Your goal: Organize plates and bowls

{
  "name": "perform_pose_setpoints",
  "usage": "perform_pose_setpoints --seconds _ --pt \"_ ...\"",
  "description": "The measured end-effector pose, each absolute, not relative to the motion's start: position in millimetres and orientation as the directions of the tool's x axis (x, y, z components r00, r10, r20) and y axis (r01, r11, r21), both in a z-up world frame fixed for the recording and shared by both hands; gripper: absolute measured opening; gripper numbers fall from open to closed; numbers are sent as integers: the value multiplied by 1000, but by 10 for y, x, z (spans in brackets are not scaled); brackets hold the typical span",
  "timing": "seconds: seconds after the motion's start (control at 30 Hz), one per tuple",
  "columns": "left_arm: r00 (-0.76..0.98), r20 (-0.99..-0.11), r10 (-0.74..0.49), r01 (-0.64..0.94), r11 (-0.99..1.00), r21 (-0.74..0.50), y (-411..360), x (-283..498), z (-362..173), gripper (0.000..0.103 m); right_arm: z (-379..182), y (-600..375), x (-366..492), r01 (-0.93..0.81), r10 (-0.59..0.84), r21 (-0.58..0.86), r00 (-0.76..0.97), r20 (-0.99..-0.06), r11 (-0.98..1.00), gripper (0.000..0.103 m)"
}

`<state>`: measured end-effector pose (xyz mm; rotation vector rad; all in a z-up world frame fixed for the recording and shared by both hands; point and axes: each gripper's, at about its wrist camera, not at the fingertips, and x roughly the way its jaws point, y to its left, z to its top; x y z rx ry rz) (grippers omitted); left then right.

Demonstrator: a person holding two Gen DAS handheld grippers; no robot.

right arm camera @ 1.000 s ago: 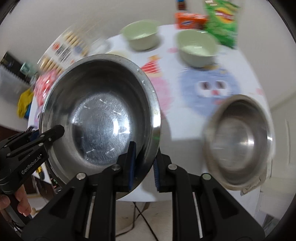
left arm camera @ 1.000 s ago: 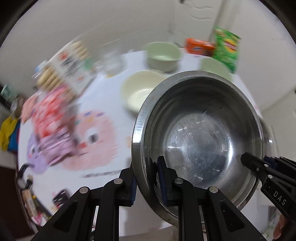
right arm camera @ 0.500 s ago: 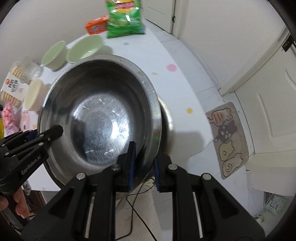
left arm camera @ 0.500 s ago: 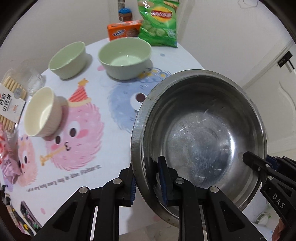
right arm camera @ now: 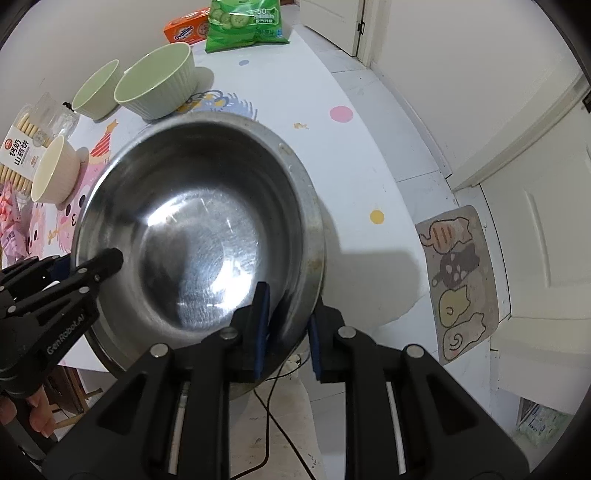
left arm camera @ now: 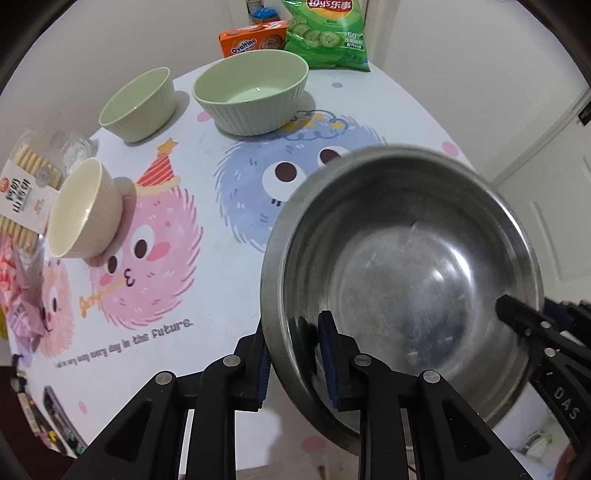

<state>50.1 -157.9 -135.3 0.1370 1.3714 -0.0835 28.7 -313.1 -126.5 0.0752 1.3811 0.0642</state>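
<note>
The right gripper point(right arm camera: 286, 325) straddles the near rim of a steel bowl point(right arm camera: 199, 236); whether its pads press the metal is hard to tell. The left gripper point(right arm camera: 107, 260) reaches over the far rim. Two green bowls point(right arm camera: 155, 85) stand beyond.

Black gripper point(left arm camera: 297, 363), blue pads point(left arm camera: 327, 363), silver screws.

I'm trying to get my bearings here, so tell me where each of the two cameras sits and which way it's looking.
Left wrist: rides the left gripper, looking over the steel bowl toward the table; the right gripper's tip pokes in.
Right wrist: rides the right gripper, looking across the same bowl toward floor and door; the left gripper and fingers show.
Shared: steel bowl, large green bowl, chip bag.
</note>
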Motion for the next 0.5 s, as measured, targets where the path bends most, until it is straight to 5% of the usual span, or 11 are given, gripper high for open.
perform_pose_setpoints --seconds 0.23,0.3,0.37,0.5 --pt "202 -979 28 140 988 57 -1571 458 -1354 28 -1275 -3064 252 -24 73 70 186 -980 997 24" --pt "207 -978 26 139 989 56 -1561 451 -1330 36 -1259 -3080 240 -18 70 68 185 -980 998 33" --pt "208 -978 14 130 991 42 -1545 453 -1309 58 -1218 -3109 233 -15 69 68 198 -978 998 48" --pt "229 -973 5 118 992 33 -1493 437 -1205 63 -1137 -3164 235 -9 67 66 220 -973 998 54"
